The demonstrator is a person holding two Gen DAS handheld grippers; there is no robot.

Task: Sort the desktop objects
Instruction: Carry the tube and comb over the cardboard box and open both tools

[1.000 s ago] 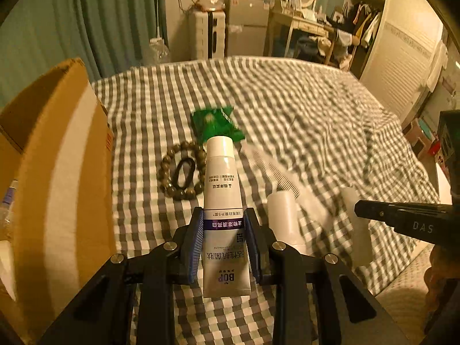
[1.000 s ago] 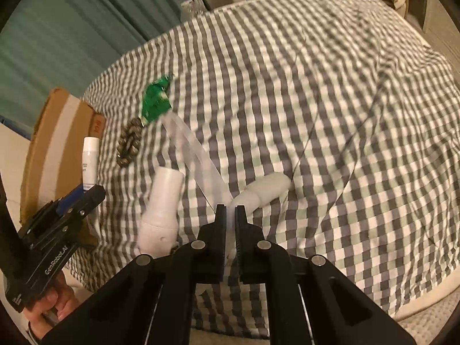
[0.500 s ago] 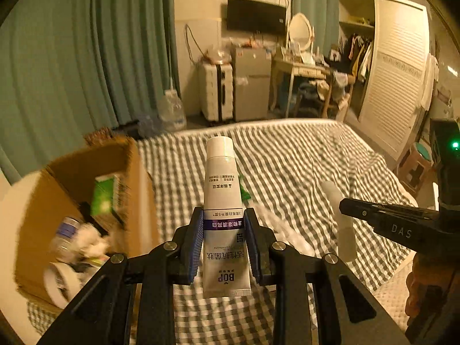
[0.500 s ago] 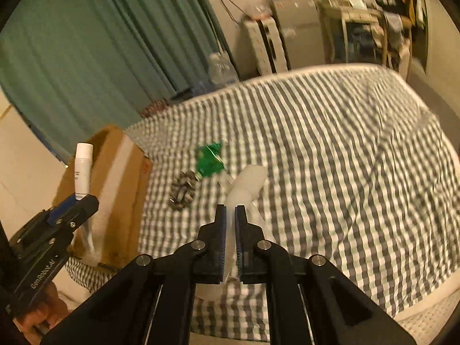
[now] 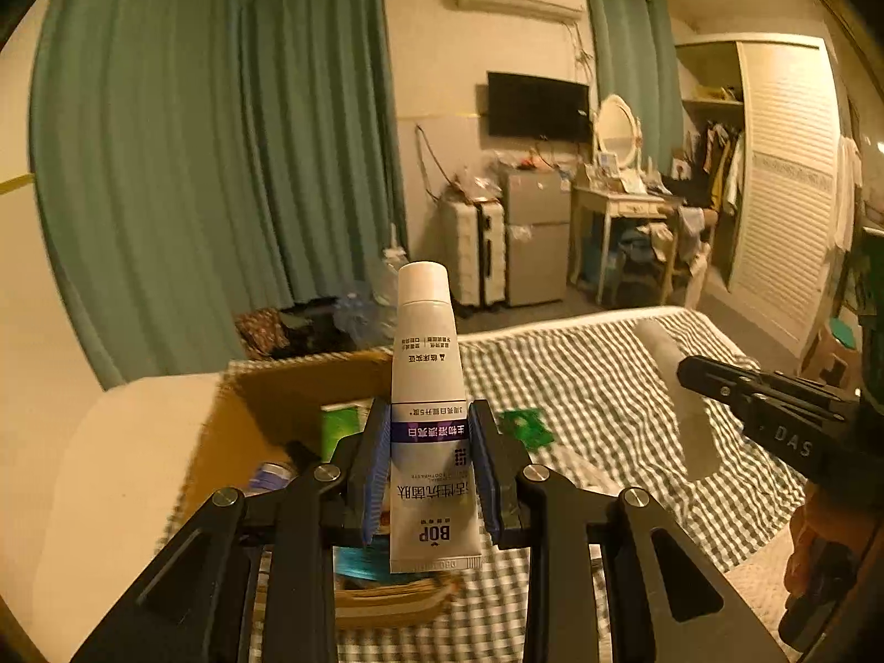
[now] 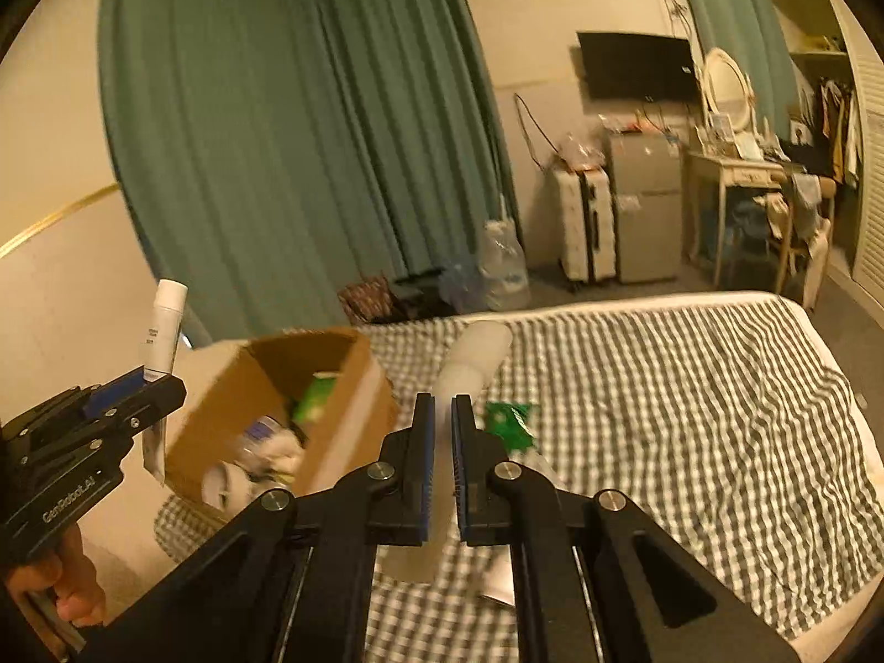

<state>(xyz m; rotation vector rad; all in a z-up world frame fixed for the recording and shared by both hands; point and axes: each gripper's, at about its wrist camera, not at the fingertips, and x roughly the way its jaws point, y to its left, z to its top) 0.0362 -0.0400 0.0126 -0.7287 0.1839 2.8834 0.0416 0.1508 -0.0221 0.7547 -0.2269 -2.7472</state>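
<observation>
A white toothpaste tube [image 5: 425,342] with a purple band stands cap-up in my left gripper [image 5: 428,406], whose blue pads press its lower half. It hangs over the near corner of an open cardboard box [image 5: 287,387] with several items inside. My right gripper [image 6: 442,400] is shut on a soft translucent white tube [image 6: 475,348], raised above the checked bed sheet [image 6: 663,387]. The box [image 6: 331,342] lies just left of it. A green packet [image 6: 508,422] lies on the sheet beyond the right fingers. From the right wrist view my left gripper [image 6: 138,387] and its toothpaste tube [image 6: 163,320] show at far left.
Green curtains [image 6: 276,138] hang behind the bed. A white suitcase [image 6: 585,232], a small grey fridge [image 6: 646,210] and a dressing table [image 6: 740,177] stand along the far wall. A large water bottle [image 6: 503,265] sits on the floor past the bed's far edge.
Both grippers have risen with their tubes and tipped toward level, so the room now fills the views. The box interior has come into sight; the bead bracelet has dropped out of sight.
</observation>
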